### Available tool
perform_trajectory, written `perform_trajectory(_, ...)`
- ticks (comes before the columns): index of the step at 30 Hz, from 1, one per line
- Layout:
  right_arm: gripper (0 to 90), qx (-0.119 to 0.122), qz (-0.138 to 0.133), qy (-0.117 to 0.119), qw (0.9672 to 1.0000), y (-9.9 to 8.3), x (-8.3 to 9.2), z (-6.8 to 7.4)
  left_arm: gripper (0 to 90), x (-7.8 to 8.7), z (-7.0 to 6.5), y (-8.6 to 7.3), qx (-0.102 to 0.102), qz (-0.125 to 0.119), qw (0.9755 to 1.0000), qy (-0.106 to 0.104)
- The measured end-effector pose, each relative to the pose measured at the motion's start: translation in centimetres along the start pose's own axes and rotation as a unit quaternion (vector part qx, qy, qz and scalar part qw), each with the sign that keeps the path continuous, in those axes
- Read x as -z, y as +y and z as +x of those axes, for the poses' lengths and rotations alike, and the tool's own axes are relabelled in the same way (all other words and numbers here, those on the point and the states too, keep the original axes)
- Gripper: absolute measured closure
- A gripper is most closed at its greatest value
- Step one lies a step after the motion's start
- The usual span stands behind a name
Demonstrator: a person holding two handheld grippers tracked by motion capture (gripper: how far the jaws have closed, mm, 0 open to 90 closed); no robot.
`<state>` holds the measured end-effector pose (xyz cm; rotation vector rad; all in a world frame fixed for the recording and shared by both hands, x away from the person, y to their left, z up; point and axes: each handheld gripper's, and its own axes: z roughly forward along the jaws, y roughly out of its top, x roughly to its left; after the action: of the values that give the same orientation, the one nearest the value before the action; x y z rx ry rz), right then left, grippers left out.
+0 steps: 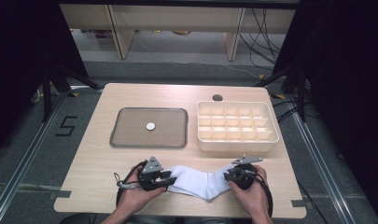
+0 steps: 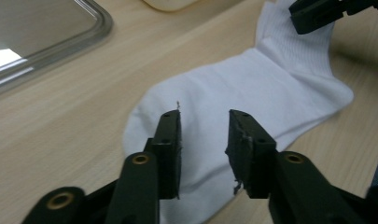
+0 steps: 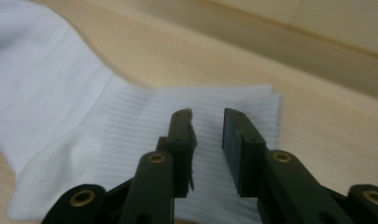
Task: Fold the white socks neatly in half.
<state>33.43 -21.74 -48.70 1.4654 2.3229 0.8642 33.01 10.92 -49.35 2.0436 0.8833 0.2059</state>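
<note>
both pairs of jaws parted, gripping nothing: left gripper [image 2: 204, 140] over the flat white cotton sock [image 1: 196, 183] toe, right gripper [image 3: 208, 140] over ribbed cuff. lower squarely, pinch fabric edges only.

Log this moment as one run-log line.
left gripper: open over toe of white sock | right gripper: open over ribbed cuff | sock: flat on table

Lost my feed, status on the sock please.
Both tongs open: left tongs over toe end, right tongs over ribbed cuff. White sock flat on table, ungripped. Nothing in the way.
</note>
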Motion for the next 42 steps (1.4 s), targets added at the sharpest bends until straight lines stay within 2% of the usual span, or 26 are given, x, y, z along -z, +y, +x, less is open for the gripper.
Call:
perform_trajectory(1, 71.7, 0.001, -0.006, -0.003, 1.0, 0.1, 0.3, 0.0, 59.6, 0.1, 0.0, 0.0, 0.018, -0.015, 0.9997, 0.004)
perform_trajectory(2, 71.0, -0.007, -0.016, -0.001, 0.9998, 0.2, 0.6, 0.0, 56.2, 0.4, 0.4, 0.1, 0.013, -0.007, 0.9999, 0.006)
perform_trajectory(4, 71.1, -0.018, -0.034, 0.006, 0.9992, 0.2, 0.9, -0.3, 51.1, 0.5, 0.7, 0.1, 0.03, -0.013, 0.9994, 0.015)
perform_trajectory(6, 71.0, -0.015, -0.031, -0.005, 0.9994, 0.2, 1.2, -0.2, 46.5, 0.4, 1.0, 0.0, 0.038, -0.005, 0.9991, 0.018)
perform_trajectory(8, 70.7, -0.028, -0.036, 0.007, 0.9989, 0.1, 1.3, 0.1, 44.4, 0.1, 1.1, -0.1, 0.058, -0.001, 0.9981, 0.022)
perform_trajectory(10, 70.6, -0.025, -0.035, 0.007, 0.9991, 0.0, 1.5, 0.2, 43.8, 0.0, 1.3, -0.2, 0.062, 0.001, 0.9978, 0.022)
perform_trajectory(11, 71.3, -0.034, -0.038, 0.017, 0.9985, -0.1, 1.5, 0.4, 42.7, 0.1, 1.3, -0.2, 0.07, 0.011, 0.9971, 0.029)
perform_trajectory(14, 75.8, -0.043, -0.028, 0.016, 0.9986, -0.1, 1.7, 0.6, 43.0, -0.1, 1.4, -0.3, 0.081, 0.013, 0.9965, 0.013)
perform_trajectory(15, 78.5, -0.044, -0.026, 0.02, 0.9985, -0.1, 1.7, 0.6, 43.7, -0.3, 1.3, -0.2, 0.098, 0.018, 0.9949, 0.011)
perform_trajectory(16, 80.7, -0.054, -0.021, 0.027, 0.998, 0.0, 1.9, 0.7, 45.3, -0.4, 1.6, -0.2, 0.092, 0.031, 0.9953, 0.0)
perform_trajectory(17, 81.8, -0.044, -0.023, 0.023, 0.9985, 0.0, 1.8, 0.6, 46.3, -0.7, 1.6, -0.2, 0.1, 0.031, 0.9945, 0.001)
perform_trajectory(20, 85.4, -0.047, -0.015, 0.022, 0.9985, 0.1, 1.9, 1.0, 47.5, -1.2, 2.1, 0.0, 0.104, 0.041, 0.9937, -0.004)
perform_trajectory(22, 87.4, -0.048, -0.014, 0.032, 0.9982, 0.1, 1.9, 1.1, 48.1, -1.4, 1.9, 0.0, 0.109, 0.038, 0.9933, 0.002)
perform_trajectory(23, 87.9, -0.05, -0.013, 0.032, 0.9981, 0.1, 1.9, 1.2, 49.1, -1.3, 2.0, 0.0, 0.097, 0.052, 0.9939, 0.007)
perform_trajectory(25, 87.8, -0.044, -0.012, 0.033, 0.9984, 0.0, 2.0, 1.3, 51.5, -1.5, 2.2, 0.0, 0.088, 0.056, 0.9946, 0.006)
perform_trajectory(27, 86.7, -0.052, -0.009, 0.032, 0.9981, -0.1, 2.0, 1.3, 54.1, -1.6, 2.1, -0.1, 0.084, 0.055, 0.9949, 0.015)
perform_trajectory(28, 86.3, -0.052, -0.005, 0.019, 0.9984, -0.1, 2.1, 1.3, 54.7, -1.4, 2.0, -0.1, 0.078, 0.056, 0.9953, 0.012)
perform_trajectory(29, 86.0, -0.061, -0.008, 0.038, 0.9974, -0.2, 2.1, 1.3, 54.6, -1.2, 1.9, 0.0, 0.078, 0.051, 0.9956, 0.012)
perform_trajectory(30, 85.7, -0.061, -0.005, 0.026, 0.9978, -0.2, 2.2, 1.3, 54.5, -1.0, 1.9, 0.0, 0.082, 0.046, 0.9955, 0.013)
perform_trajectory(32, 85.1, -0.06, -0.019, 0.033, 0.9975, 0.0, 2.1, 1.1, 52.9, -0.7, 2.1, 0.2, 0.086, 0.045, 0.9952, 0.013)
perform_trajectory(33, 84.7, -0.06, -0.012, 0.029, 0.9977, 0.1, 2.3, 1.2, 52.3, -0.8, 2.1, 0.1, 0.094, 0.044, 0.9945, 0.017)
perform_trajectory(35, 84.3, -0.049, -0.021, 0.033, 0.998, 0.2, 2.2, 1.1, 52.2, -0.9, 2.3, 0.0, 0.09, 0.054, 0.9944, 0.015)
perform_trajectory(36, 84.1, -0.062, -0.015, 0.032, 0.9975, 0.3, 2.2, 1.3, 52.2, -1.3, 2.5, -0.2, 0.088, 0.068, 0.9938, 0.006)
perform_trajectory(38, 83.9, -0.045, -0.018, 0.035, 0.9982, 0.3, 2.0, 1.3, 57.5, -1.5, 2.5, -0.3, 0.087, 0.069, 0.9938, 0.0)
perform_trajectory(41, 84.3, -0.044, -0.008, 0.041, 0.9982, 0.2, 1.7, 1.6, 67.7, -1.5, 2.4, -0.5, 0.079, 0.063, 0.9948, 0.013)
perform_trajectory(42, 84.8, -0.05, 0.005, 0.043, 0.9978, 0.2, 1.8, 1.7, 72.7, -1.5, 2.4, -0.6, 0.077, 0.063, 0.995, 0.012)
